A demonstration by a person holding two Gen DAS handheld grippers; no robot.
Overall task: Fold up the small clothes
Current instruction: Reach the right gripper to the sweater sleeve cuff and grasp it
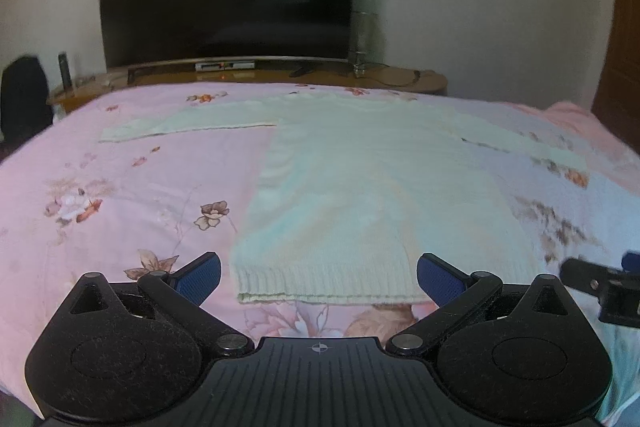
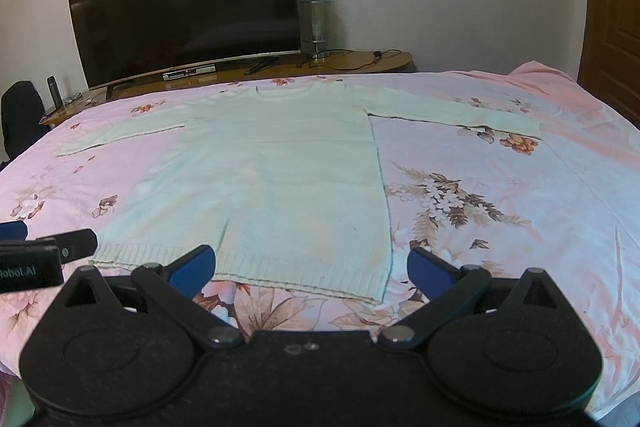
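Observation:
A pale cream knitted sweater lies flat on the pink floral bedspread, both sleeves spread out to the sides, ribbed hem toward me. It also shows in the right wrist view. My left gripper is open and empty, just above the hem's left part. My right gripper is open and empty, over the hem's right part. The right gripper's tip shows at the left view's right edge; the left gripper's tip shows at the right view's left edge.
A large dark TV stands on a wooden stand beyond the bed, with a set-top box, a glass lamp and cables. A black chair sits at far left. A wooden door is at right.

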